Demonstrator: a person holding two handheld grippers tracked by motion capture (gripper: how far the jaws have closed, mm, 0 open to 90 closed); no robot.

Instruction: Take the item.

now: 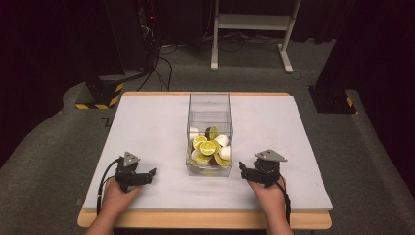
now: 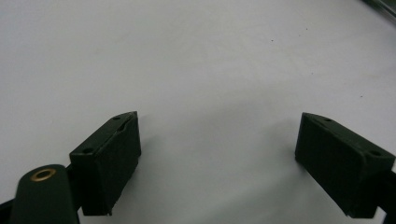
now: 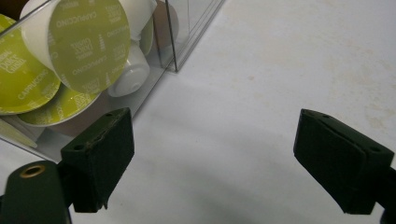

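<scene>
Two grippers rest low on the table (image 1: 147, 127), one at each side of a clear box (image 1: 209, 132) that stands near the middle, toward the person's edge. The box is tall, open at the top, and about half full of coffee pods (image 1: 208, 147), green-lidded and white, with a brown one among them.

The left gripper (image 1: 147, 175) lies well apart from the box; in the left gripper view its jaws stand wide with only bare table between them. The right gripper (image 1: 243, 169) sits just beside the box's right wall, jaws spread wide and empty; in the right gripper view one jaw is close against the clear wall, with the pods (image 3: 88, 44) behind it.

The work in hand looks like reaching into the box for a pod. To do it well, the near gripper should probably rise above the rim first and come down from the top, since the wall bars any approach from the side. Picking a pod lying uppermost and closing across its body rather than its flat lid would likely hold better. The other gripper could steady the light box.

The table top is pale, matt and flat, with a wooden edge. Grey carpet surrounds it; a white frame (image 1: 254, 29), cables and dark stands sit behind in a dim room.
</scene>
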